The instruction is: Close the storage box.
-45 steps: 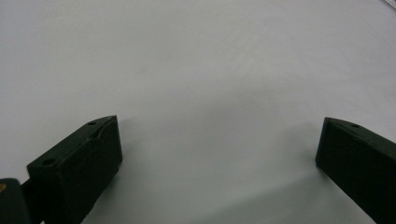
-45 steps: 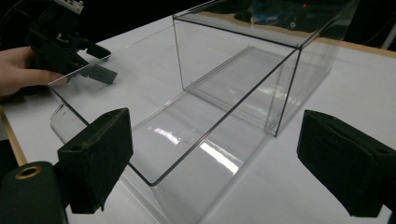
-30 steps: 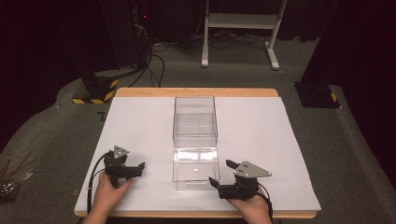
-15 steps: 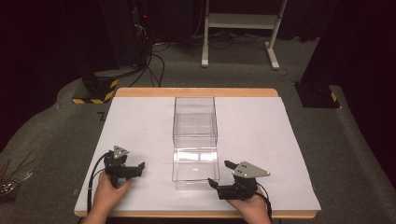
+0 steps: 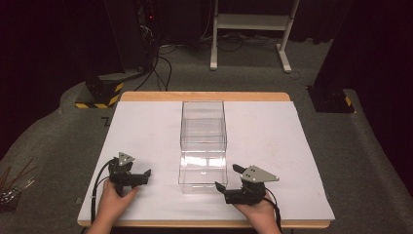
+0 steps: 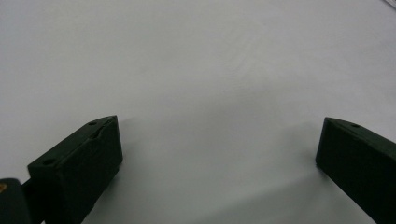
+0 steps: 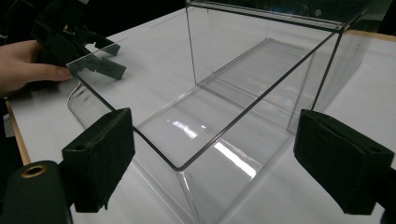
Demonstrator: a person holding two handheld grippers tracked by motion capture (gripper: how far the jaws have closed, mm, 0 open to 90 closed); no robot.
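A long clear plastic box point(image 5: 203, 141) with an open top stands in the middle of the white table top point(image 5: 272, 146). My left gripper point(image 5: 145, 176) rests near the front left, held by a hand, open and pointing right toward the box. In the left gripper view my left gripper point(image 6: 218, 128) has its jaws wide apart over bare white surface. My right gripper point(image 5: 227, 176) sits at the box's near right corner, open. In the right gripper view my right gripper point(image 7: 215, 116) frames the box point(image 7: 261, 60) between spread jaws, with the left gripper point(image 7: 79, 42) beyond it.
A wooden rim point(image 5: 204, 96) edges the table at the back. On the floor behind stand a white-legged frame point(image 5: 251, 22), a black and yellow striped base point(image 5: 100, 95) with cables, and a black base point(image 5: 331, 100) at right. Thin sticks point(image 5: 12, 183) lie at far left.
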